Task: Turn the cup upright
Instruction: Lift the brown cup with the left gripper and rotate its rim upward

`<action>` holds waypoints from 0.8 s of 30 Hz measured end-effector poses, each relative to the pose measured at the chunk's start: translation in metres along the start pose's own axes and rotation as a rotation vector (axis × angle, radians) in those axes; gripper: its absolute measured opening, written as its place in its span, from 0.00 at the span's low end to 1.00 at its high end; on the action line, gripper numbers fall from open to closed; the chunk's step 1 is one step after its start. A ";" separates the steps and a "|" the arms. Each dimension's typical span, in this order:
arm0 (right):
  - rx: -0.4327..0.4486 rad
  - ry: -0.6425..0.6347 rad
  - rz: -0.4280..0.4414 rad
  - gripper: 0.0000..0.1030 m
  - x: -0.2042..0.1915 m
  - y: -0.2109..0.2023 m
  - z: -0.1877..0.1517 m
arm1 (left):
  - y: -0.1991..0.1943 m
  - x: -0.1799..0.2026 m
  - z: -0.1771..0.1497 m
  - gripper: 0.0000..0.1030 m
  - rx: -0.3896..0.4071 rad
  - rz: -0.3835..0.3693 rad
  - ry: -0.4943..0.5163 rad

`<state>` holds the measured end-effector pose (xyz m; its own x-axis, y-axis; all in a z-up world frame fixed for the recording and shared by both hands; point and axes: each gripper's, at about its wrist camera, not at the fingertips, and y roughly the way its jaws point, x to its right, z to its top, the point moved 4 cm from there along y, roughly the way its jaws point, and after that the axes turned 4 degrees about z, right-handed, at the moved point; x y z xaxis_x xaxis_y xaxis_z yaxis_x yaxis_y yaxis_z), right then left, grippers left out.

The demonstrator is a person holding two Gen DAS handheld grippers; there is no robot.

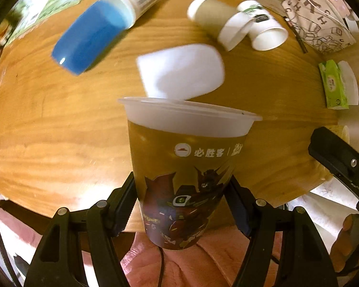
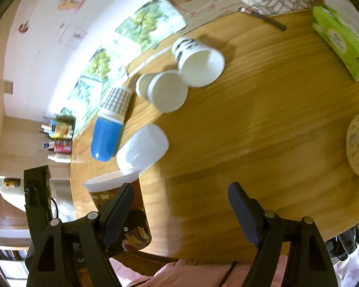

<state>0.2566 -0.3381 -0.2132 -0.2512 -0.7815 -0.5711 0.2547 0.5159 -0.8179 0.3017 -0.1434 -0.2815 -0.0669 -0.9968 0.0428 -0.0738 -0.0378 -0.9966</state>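
Observation:
A clear plastic cup with a robot print (image 1: pixel 184 179) is held mouth up between my left gripper's (image 1: pixel 182 205) fingers, near the wooden table's (image 1: pixel 47 124) front edge. It also shows in the right wrist view (image 2: pixel 122 205), at lower left, partly behind my right gripper's left finger. My right gripper (image 2: pixel 184 212) is open and empty above the table's front edge. It shows at the right edge of the left wrist view (image 1: pixel 342 162).
Several cups lie on their sides behind: a frosted white one (image 1: pixel 182 71), a blue one nested in a checked one (image 1: pixel 91 40), white paper cups (image 1: pixel 251 26). A green tissue pack (image 1: pixel 332 86) and a printed bag (image 1: pixel 316 19) sit at the right.

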 end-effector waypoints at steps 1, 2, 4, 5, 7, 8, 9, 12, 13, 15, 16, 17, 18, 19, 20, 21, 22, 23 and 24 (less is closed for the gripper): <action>-0.006 -0.006 0.001 0.79 -0.004 0.002 -0.003 | 0.004 -0.002 -0.002 0.71 -0.005 0.001 -0.006; -0.013 -0.014 0.001 0.79 -0.008 0.005 -0.006 | 0.006 -0.006 -0.005 0.71 -0.008 0.001 -0.012; -0.025 -0.028 0.000 0.79 -0.016 0.009 -0.012 | 0.008 -0.004 -0.008 0.71 -0.007 0.003 -0.023; -0.033 -0.035 0.000 0.79 -0.020 0.011 -0.015 | 0.011 -0.007 -0.008 0.71 -0.007 0.004 -0.027; -0.048 -0.045 -0.002 0.79 -0.025 0.015 -0.020 | 0.012 -0.004 -0.014 0.71 -0.004 0.003 -0.038; -0.059 -0.050 -0.005 0.79 -0.027 0.018 -0.022 | 0.015 -0.007 -0.014 0.71 0.000 -0.008 -0.047; -0.066 -0.053 -0.008 0.79 -0.029 0.020 -0.024 | 0.016 -0.003 -0.014 0.71 0.006 -0.015 -0.055; -0.089 -0.066 -0.020 0.79 -0.035 0.027 -0.029 | 0.019 -0.012 -0.016 0.71 0.020 -0.030 -0.072; -0.096 -0.071 -0.024 0.79 -0.037 0.029 -0.030 | 0.020 -0.014 -0.016 0.71 0.023 -0.031 -0.076; -0.109 -0.079 -0.030 0.79 -0.039 0.032 -0.032 | 0.022 -0.020 -0.014 0.71 0.030 -0.034 -0.076; -0.119 -0.084 -0.035 0.79 -0.041 0.035 -0.033 | 0.021 -0.022 -0.016 0.71 0.027 -0.032 -0.076; -0.126 -0.087 -0.038 0.79 -0.042 0.037 -0.034 | 0.023 -0.020 -0.015 0.71 0.027 -0.033 -0.076; -0.134 -0.090 -0.040 0.79 -0.044 0.039 -0.034 | 0.025 -0.020 -0.014 0.71 0.027 -0.037 -0.078; -0.146 -0.094 -0.044 0.79 -0.045 0.042 -0.035 | 0.027 -0.020 -0.013 0.71 0.022 -0.038 -0.079; -0.154 -0.097 -0.045 0.79 -0.045 0.044 -0.035 | 0.028 -0.022 -0.012 0.71 0.019 -0.041 -0.079; -0.161 -0.099 -0.046 0.79 -0.046 0.047 -0.035 | 0.030 -0.021 -0.011 0.71 0.016 -0.042 -0.079; -0.169 -0.102 -0.048 0.79 -0.047 0.049 -0.035 | 0.031 -0.020 -0.010 0.71 0.012 -0.043 -0.079; -0.176 -0.103 -0.048 0.79 -0.048 0.050 -0.035 | 0.032 -0.021 -0.008 0.71 0.011 -0.044 -0.080; -0.185 -0.104 -0.046 0.79 -0.048 0.052 -0.035 | 0.032 -0.025 -0.009 0.71 0.009 -0.047 -0.081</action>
<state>0.2497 -0.2610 -0.2308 -0.1581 -0.8327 -0.5307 0.0673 0.5272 -0.8471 0.2921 -0.1192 -0.3134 0.0169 -0.9963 0.0840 -0.0664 -0.0850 -0.9942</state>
